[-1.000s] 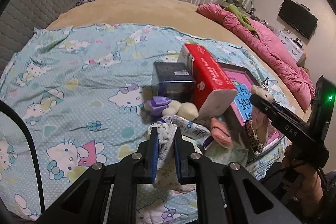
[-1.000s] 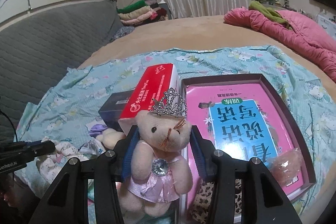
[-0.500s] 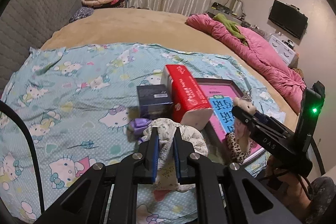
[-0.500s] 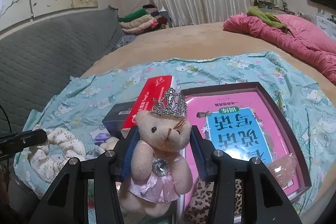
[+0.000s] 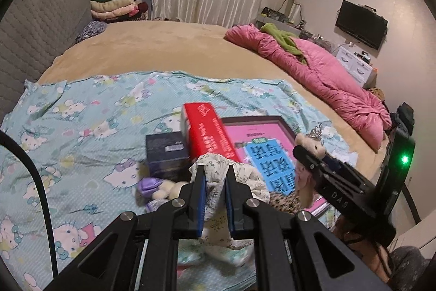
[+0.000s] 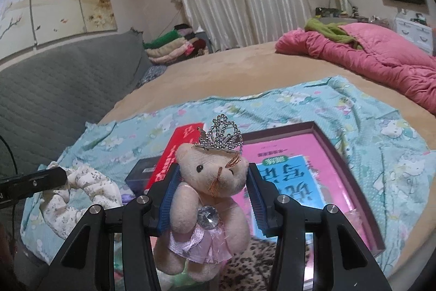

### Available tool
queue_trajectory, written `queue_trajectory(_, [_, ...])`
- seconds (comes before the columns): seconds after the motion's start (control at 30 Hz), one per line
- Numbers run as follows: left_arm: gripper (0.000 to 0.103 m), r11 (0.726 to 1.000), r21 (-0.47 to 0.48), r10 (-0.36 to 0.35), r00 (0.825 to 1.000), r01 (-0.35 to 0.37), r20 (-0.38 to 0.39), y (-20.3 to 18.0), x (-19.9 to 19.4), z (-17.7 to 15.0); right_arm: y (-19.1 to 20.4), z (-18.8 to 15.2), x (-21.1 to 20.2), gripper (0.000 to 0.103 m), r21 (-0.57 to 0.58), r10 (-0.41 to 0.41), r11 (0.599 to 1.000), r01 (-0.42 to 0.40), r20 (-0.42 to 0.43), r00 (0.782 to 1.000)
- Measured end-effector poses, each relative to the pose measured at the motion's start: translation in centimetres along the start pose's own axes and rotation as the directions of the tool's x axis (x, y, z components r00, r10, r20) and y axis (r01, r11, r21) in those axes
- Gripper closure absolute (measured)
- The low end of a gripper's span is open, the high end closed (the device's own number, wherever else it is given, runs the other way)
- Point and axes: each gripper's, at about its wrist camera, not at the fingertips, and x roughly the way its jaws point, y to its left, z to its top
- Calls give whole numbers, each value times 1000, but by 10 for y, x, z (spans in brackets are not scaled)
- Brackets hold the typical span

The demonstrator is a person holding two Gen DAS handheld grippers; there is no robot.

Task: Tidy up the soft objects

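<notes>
My left gripper (image 5: 215, 176) is shut on a white floral cloth scrunchie (image 5: 218, 182) and holds it up above the bed; the scrunchie also shows in the right wrist view (image 6: 90, 190). My right gripper (image 6: 212, 179) is shut on a small beige teddy bear (image 6: 209, 187) with a silver tiara and a pink skirt, held in the air; the bear also shows in the left wrist view (image 5: 310, 143). A small purple and cream plush toy (image 5: 158, 186) lies on the Hello Kitty sheet (image 5: 81, 127). A leopard-print soft item (image 6: 245, 263) lies below the bear.
A red box (image 5: 207, 132) and a dark blue box (image 5: 166, 152) stand beside a dark tray (image 5: 283, 124) that holds a pink and blue book (image 5: 264, 154). A pink quilt (image 5: 313, 72) lies at the bed's right. Folded clothes (image 5: 117, 4) are stacked at the back.
Both grippers have risen and drawn back from the bed with their loads. The scrunchie has come up off the sheet. The bear stays held the same way.
</notes>
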Motion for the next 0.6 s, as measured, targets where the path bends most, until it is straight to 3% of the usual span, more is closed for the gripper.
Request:
queue_trajectory(0.33, [90,998,58,-39,999,38,17,-42,13,16,-32,13,-15,53,66,-46,997,42,56,997])
queue_trajectory(0.6, [90,993,93,-71,997,73,-29,-75,45,17,-61,15,-19,53,141,-84,987,75,59,995])
